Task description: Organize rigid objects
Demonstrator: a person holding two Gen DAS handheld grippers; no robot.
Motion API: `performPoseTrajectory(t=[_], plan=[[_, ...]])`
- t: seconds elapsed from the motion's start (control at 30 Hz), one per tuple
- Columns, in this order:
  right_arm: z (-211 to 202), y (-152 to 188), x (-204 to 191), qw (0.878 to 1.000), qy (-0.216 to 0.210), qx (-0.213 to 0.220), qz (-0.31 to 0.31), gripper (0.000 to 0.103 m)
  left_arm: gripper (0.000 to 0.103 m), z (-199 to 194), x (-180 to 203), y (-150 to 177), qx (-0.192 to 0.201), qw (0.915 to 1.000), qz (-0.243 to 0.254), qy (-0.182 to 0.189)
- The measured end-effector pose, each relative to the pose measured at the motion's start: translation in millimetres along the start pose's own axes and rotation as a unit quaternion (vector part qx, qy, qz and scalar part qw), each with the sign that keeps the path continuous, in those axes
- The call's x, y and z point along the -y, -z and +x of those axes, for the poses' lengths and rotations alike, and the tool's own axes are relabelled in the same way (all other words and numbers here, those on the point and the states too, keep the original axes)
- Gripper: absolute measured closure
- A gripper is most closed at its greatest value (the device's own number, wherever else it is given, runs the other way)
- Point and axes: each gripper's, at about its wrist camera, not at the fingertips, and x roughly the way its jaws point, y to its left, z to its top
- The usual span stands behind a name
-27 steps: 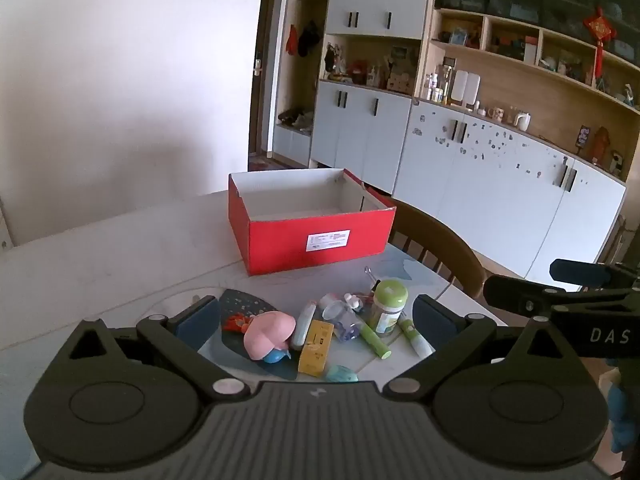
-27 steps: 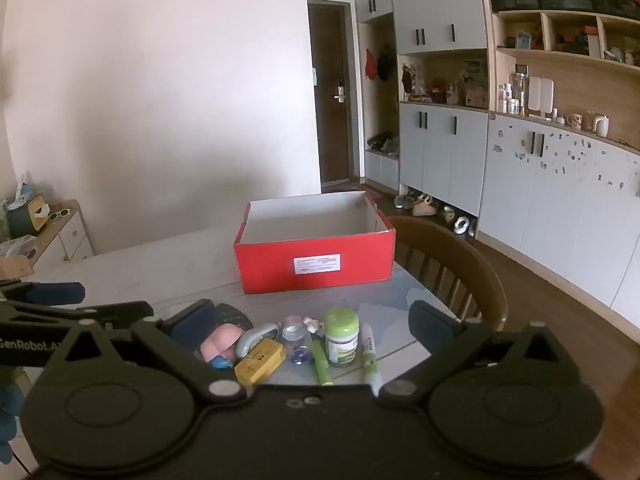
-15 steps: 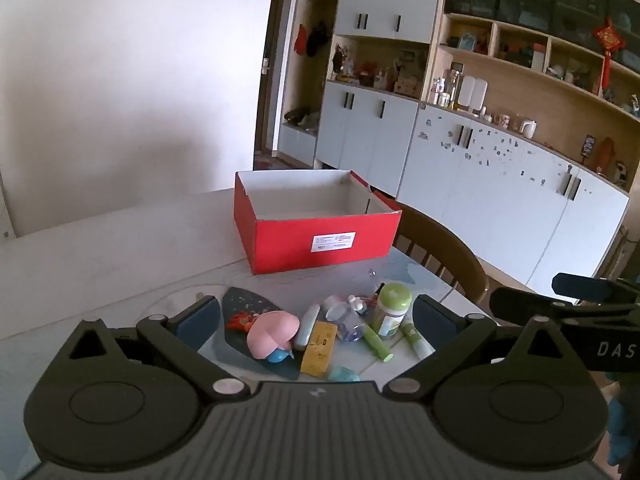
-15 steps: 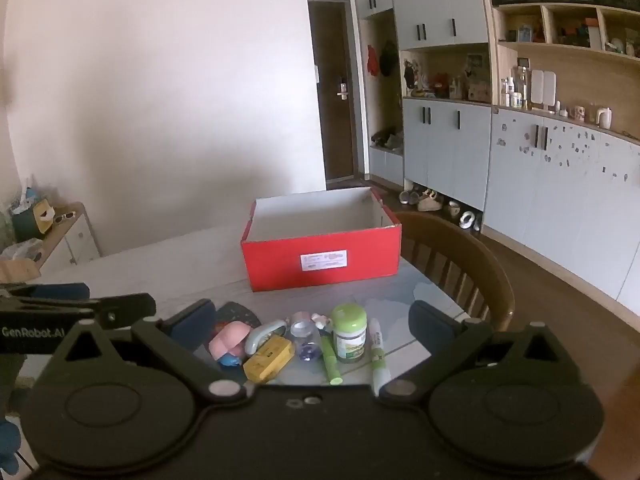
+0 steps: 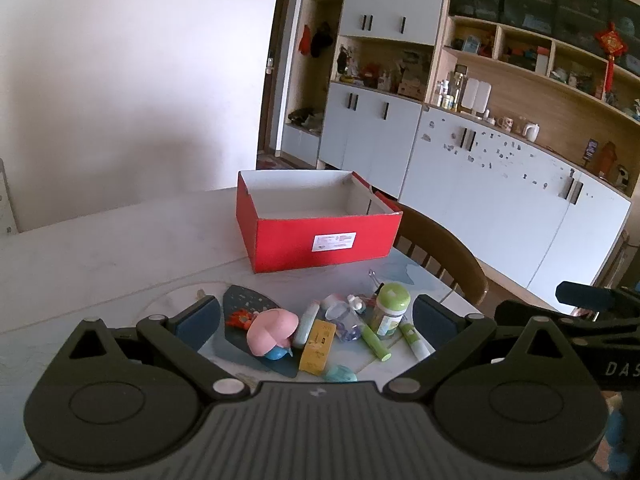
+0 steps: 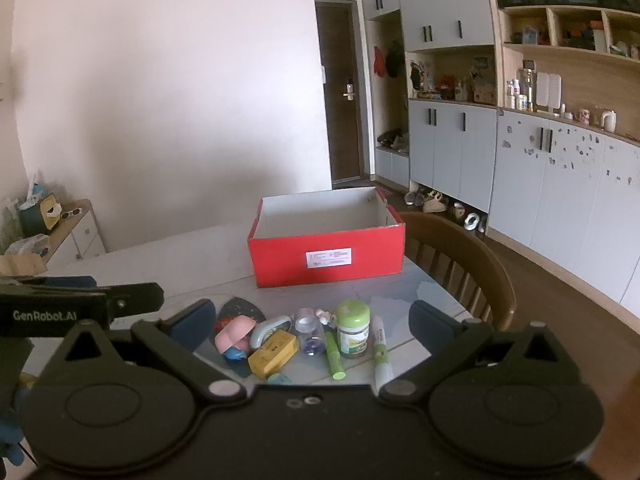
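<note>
both grippers, left (image 5: 316, 316) and right (image 6: 312, 320), jaws wide, holding nothing. clutter pile sits just ahead between each pair; green-lidded jar (image 6: 353, 330) upright, red box (image 6: 326, 248) beyond, empty.

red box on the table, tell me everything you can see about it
The red box is an open-topped rectangular carton, apparently cardboard, with no lid in view. Its outside is bright red and its inner walls are plain white. A small white printed label sits on the long side facing the cameras. What shows of the inside holds nothing. It rests flat and upright on the pale table, beyond the cluster of small items and apart from them. A wooden chair stands by its right end. Neither hand-held gripper touches it.
</note>
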Motion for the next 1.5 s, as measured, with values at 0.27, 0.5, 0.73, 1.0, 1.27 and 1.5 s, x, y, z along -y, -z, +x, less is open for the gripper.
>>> performPoseTrajectory(t=[0.27,0.5,0.73,1.0,1.27,1.5], plan=[[-6,0,10,1.000,-0.009,0.001,0.020,0.000,0.000,-3,3,0,0.006,1.0000,0.003,-0.002],[-6,-2,9,1.000,-0.017,0.000,0.022,0.000,0.000,-7,4,0,0.009,0.9999,0.010,0.001],[0,-4,11,0.999,-0.022,-0.014,0.032,0.000,0.000,-5,0,-1,0.005,1.0000,0.005,0.004],[10,-7,7,0.999,-0.026,-0.015,0.019,0.000,0.000,2,-4,-4,-0.001,0.9999,-0.004,0.014],[31,-11,9,0.999,-0.037,-0.027,0.001,0.001,0.000,24,-7,-7,-0.019,0.9997,-0.014,0.008],[61,-15,32,0.998,-0.034,-0.044,0.008,0.002,0.000,55,-16,-14,-0.011,0.9990,-0.007,-0.042]])
